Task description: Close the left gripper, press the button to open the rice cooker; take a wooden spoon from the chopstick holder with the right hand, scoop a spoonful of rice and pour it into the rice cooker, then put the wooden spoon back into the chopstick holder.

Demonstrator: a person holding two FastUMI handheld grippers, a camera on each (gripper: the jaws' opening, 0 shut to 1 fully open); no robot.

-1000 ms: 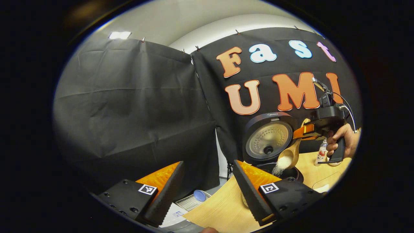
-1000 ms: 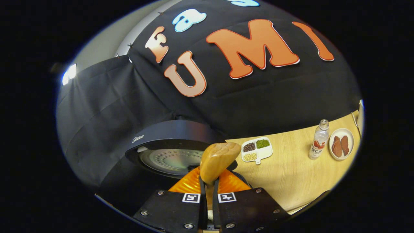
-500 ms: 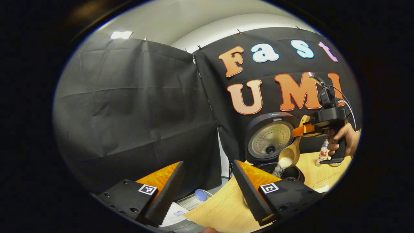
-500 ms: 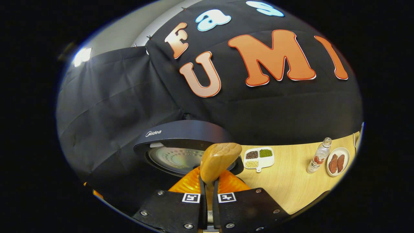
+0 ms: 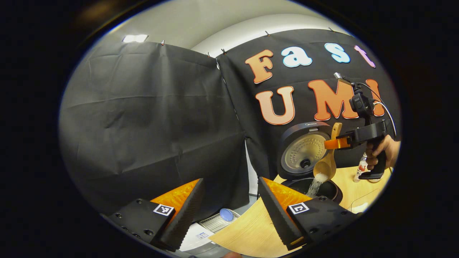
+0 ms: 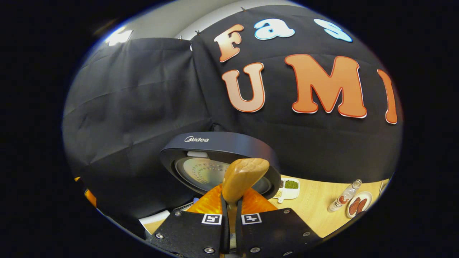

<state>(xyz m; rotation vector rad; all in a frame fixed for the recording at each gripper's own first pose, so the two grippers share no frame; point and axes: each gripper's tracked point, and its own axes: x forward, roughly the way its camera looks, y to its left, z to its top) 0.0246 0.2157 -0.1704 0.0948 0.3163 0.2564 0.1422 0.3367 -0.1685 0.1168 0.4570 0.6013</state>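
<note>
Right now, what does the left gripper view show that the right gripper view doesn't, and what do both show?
Left gripper view: rice spilling from the wooden spoon's bowl into the rice cooker's pot, the hand holding the right tongs, and the open left tongs.

Right gripper view: the divided dish of beans and a plate on the table.

Both: the raised cooker lid, the clamped spoon, a bottle.

The left gripper [image 5: 229, 200] hangs with its two fingers spread wide apart, nothing between them. Ahead and to its right, a hand [image 5: 385, 152] grips the right gripper [image 6: 229, 208], whose fingers look pinched together.
</note>
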